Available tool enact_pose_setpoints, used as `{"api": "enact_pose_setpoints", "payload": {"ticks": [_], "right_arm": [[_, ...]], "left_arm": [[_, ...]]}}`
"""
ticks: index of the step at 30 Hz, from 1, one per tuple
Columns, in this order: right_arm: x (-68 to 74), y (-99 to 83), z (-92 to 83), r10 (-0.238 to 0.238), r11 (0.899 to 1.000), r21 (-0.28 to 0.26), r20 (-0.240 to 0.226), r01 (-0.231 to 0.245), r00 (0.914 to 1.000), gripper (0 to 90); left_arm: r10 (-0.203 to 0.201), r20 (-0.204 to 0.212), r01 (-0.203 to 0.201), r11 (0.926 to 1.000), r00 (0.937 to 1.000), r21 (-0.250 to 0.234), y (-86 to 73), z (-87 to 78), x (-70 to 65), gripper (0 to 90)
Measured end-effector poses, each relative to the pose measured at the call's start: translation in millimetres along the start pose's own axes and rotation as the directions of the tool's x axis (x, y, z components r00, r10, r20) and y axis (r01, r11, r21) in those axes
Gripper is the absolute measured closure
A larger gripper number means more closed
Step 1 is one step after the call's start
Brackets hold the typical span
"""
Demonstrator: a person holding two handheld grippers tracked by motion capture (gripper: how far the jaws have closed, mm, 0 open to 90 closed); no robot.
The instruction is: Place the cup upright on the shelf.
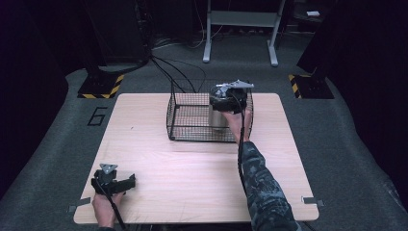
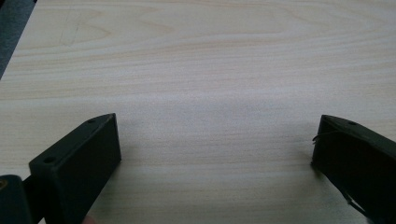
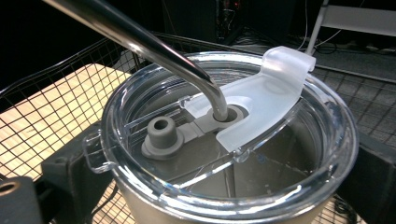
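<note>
- In the high view the tumbler (image 1: 220, 119) stands inside the wire basket (image 1: 185, 118) at the upper centre of the frame, on the far part of the table (image 1: 192, 163); the right hand-held gripper (image 1: 226, 98) covers its top, so the lid and the grip itself are hidden there.
- The right gripper view shows what that view hides: a clear lid (image 3: 224, 135) with a frosted slider tab (image 3: 266, 98), a grey rubber plug (image 3: 162, 133), and a bent metal straw (image 3: 154, 44) passing through the lid and cut off at the upper left of the frame. The black jaws sit against both sides of the tumbler just under the lid, closed onto it.
- The tumbler's lower body is cut off at the bottom of that frame.
- The left hand-held gripper (image 1: 115, 183) rests at the lower left of the high view; its own view shows the jaws spread wide over bare wood, holding nothing.
- A "6" (image 1: 97, 115) is marked on the floor left of the table.
</note>
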State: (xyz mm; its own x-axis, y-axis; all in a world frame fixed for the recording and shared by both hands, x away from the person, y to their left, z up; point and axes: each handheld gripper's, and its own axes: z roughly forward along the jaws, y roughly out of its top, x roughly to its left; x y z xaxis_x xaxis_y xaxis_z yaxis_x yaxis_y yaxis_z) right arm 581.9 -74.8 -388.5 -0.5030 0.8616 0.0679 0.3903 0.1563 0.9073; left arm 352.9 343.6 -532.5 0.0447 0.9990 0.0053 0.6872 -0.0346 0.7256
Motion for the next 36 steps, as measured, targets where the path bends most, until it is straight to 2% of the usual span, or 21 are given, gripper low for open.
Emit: {"api": "enact_pose_setpoints", "payload": {"ticks": [7, 16, 36], "right_arm": [[6.3, -2.7, 8.0, -0.006, 1.000, 0.007, 0.002, 0.006, 1.0000, 3.5], [9.4, -7.3, 14.8, 0.015, 1.000, 0.024, 0.009, -0.015, 0.9998, 3.5], [15.1, -13.8, 23.7, -0.004, 0.999, 0.052, 0.028, 0.002, 0.9996, 3.4]], "left_arm": [[-0.001, 0.001, 0.001, 1.0000, 1.0000, 0.000, 0.0, 0.0, -0.1, 1.0], [-0.001, 0.001, 0.001, 1.0000, 1.0000, 0.000, 0.0, 0.0, 0.0, 1.0], [0.000, 0.000, 0.000, 1.0000, 1.0000, 0.000, 0.0, -0.1, -0.1, 1.0]]}}
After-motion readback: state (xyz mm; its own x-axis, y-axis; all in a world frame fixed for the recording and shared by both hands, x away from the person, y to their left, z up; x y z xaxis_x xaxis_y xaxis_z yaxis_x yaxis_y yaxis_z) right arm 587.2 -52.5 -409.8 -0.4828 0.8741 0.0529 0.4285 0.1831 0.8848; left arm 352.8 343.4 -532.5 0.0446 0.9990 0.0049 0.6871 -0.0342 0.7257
